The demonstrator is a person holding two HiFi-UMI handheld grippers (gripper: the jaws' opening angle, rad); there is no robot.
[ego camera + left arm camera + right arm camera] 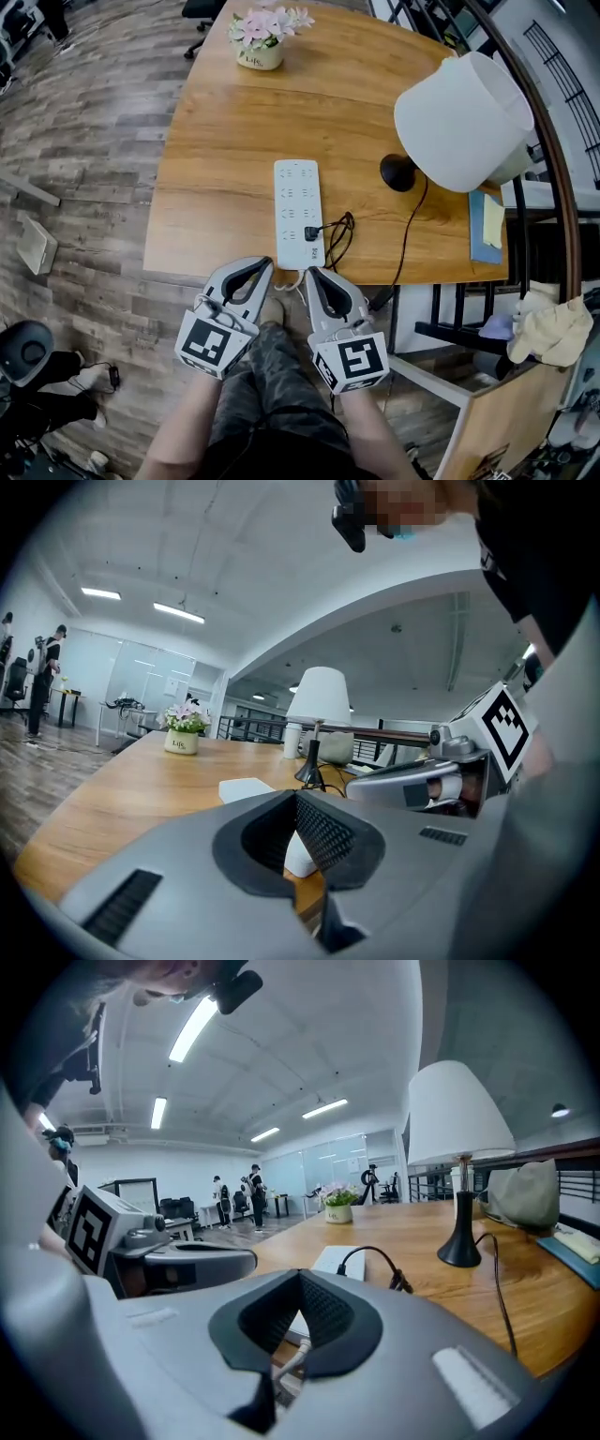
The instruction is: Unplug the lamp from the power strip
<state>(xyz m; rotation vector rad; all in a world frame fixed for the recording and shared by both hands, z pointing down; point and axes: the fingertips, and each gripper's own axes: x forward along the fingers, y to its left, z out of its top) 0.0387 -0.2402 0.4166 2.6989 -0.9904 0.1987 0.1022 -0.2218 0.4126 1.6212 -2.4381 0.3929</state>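
A white power strip (pixel 298 211) lies on the wooden table (pixel 225 141), and a black plug (pixel 312 232) sits in one of its near sockets. The plug's black cord (pixel 410 230) loops right to the black base (pixel 398 172) of a lamp with a white shade (pixel 464 120). My left gripper (pixel 262 264) and right gripper (pixel 312 273) hover side by side just off the table's near edge, pointing at the strip, both shut and empty. The left gripper view shows the strip (pixel 246 787) and lamp (pixel 319 694) past the left gripper (pixel 295 799). The right gripper (pixel 300 1277) faces the cord (pixel 375 1255) and lamp (pixel 459 1115).
A pot of pink flowers (pixel 262 37) stands at the table's far end. A blue notebook with a yellow note (pixel 486 225) lies by the right edge, beside a dark railing (pixel 553 169). An office chair (pixel 23 352) stands on the floor at lower left. People (pixel 220 1202) stand far off.
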